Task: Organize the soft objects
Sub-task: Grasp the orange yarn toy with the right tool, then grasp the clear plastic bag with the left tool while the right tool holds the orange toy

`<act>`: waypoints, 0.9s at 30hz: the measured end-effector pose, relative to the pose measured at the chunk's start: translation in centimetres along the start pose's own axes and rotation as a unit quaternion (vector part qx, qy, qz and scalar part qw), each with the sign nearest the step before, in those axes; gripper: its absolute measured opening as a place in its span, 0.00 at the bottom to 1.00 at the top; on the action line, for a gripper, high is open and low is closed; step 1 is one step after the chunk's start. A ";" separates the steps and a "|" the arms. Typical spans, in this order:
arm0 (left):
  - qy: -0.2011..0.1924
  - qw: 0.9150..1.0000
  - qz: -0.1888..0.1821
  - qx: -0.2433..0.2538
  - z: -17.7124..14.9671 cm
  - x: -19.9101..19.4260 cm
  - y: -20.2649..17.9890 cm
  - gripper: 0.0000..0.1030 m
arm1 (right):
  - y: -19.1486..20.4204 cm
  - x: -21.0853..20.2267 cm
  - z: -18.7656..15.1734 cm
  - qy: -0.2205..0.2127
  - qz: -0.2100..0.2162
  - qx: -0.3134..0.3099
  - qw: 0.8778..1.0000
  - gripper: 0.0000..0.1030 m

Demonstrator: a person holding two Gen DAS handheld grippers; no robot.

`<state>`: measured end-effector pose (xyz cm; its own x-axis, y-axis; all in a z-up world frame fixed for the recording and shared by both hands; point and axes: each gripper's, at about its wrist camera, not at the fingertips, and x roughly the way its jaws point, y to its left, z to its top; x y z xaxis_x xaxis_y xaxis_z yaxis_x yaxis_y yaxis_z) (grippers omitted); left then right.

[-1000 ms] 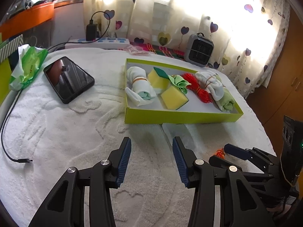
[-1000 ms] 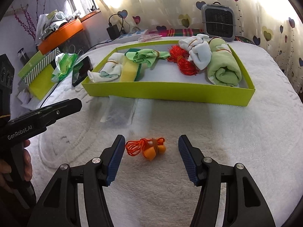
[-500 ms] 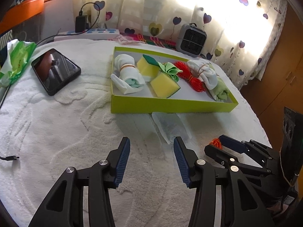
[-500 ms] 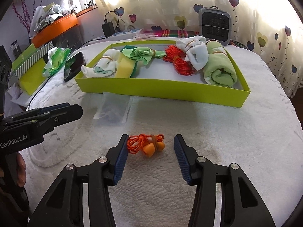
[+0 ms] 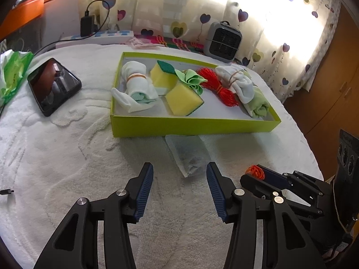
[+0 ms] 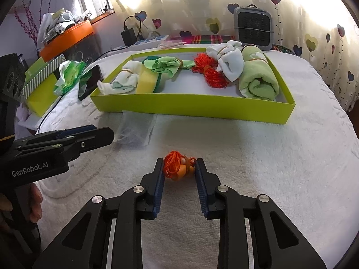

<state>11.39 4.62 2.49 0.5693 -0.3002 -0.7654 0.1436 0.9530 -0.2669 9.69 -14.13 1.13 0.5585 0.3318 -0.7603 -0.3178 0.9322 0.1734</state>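
A: Right gripper (image 6: 179,171) — status?

B: Its fingers (image 6: 159,180) have just been closing and now press both sides of the orange string bundle (image 6: 177,167), which lies on the white towel (image 6: 280,157) near the front edge of the tabletop.

A: Left gripper (image 5: 180,187)?

B: Its fingers (image 5: 144,189) stand apart with nothing between them, having just been opening. They hang above the towel, just short of a clear plastic bag (image 5: 188,154).

A: Tray location?

B: The green tray (image 6: 193,106) sits toward the back edge — it holds rolled white socks (image 5: 136,87), yellow sponges (image 5: 182,99), a red string bundle (image 6: 209,72) and a rolled green cloth (image 6: 259,78). The bag touches its front wall.
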 end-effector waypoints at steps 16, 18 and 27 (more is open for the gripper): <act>0.015 0.998 0.056 0.020 1.1 2.6 -2.7 0.47 | -1.7 -1.0 0.0 -0.013 0.016 0.013 1.000 0.27; 0.009 0.997 0.076 0.027 1.3 2.7 -2.9 0.47 | -1.7 -1.1 0.0 -0.014 0.017 0.011 1.000 0.27; 0.014 0.994 0.103 0.039 1.3 3.5 -3.6 0.47 | -2.5 -0.9 0.1 -0.013 0.031 0.020 0.999 0.27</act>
<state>13.89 0.23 1.52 0.5712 -0.0980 -0.8149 0.0891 0.9944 -0.0571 10.07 -16.75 1.44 0.5589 0.3931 -0.7301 -0.3230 0.9142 0.2449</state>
